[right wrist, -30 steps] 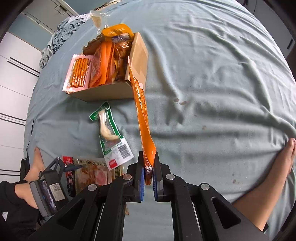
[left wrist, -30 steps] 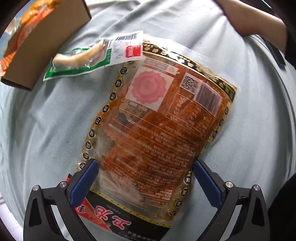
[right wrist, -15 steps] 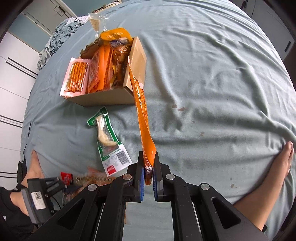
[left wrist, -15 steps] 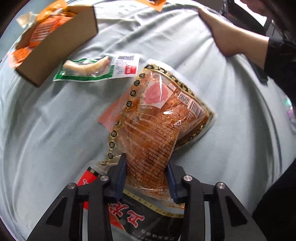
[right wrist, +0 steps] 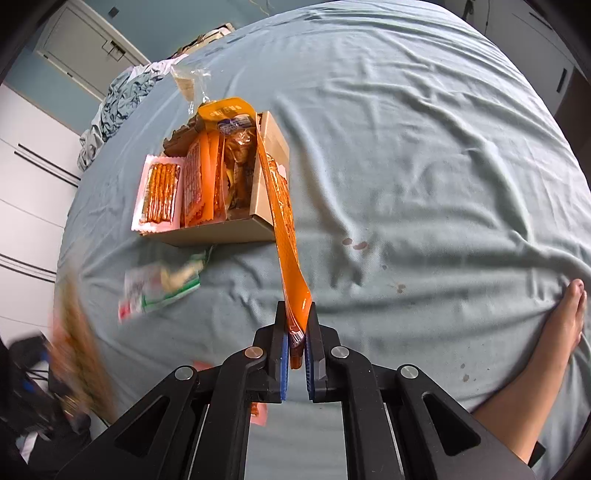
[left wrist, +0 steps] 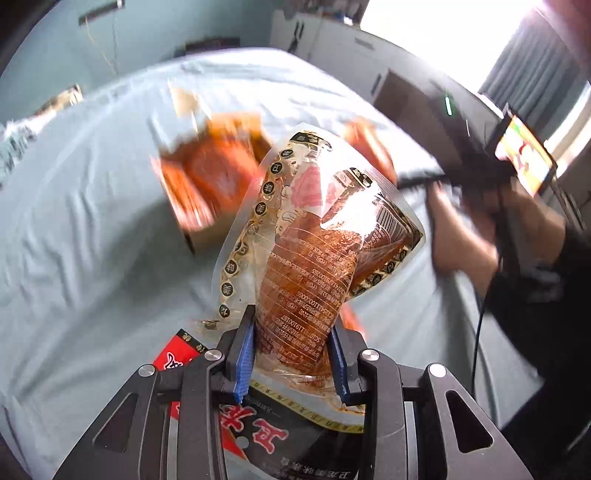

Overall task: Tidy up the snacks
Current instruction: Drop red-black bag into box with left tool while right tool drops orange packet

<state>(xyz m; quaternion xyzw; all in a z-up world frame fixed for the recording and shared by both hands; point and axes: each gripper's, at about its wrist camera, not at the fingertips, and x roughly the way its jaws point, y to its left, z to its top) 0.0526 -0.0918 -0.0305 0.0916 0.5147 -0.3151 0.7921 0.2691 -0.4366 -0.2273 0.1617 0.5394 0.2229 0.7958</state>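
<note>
1. The left gripper (left wrist: 293,354) clenches a clear spicy-snack pouch (left wrist: 317,236), raised upright above the bed.
2. The right gripper (right wrist: 295,350) pinches the end of a long orange packet (right wrist: 286,221) whose far end reaches the cardboard box (right wrist: 221,232) of snacks.
3. A green-and-white packet (right wrist: 159,286) lies just beside the box.
4. A wrinkled, stained pale-blue sheet (right wrist: 424,166) covers the bed; blue walls, white cabinets (right wrist: 26,177) and a bright window (left wrist: 443,33) surround it.

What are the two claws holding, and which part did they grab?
The left claw pinches the big spicy snack bag near its bottom end. The right claw pinches the long orange packet by its near end.
</note>
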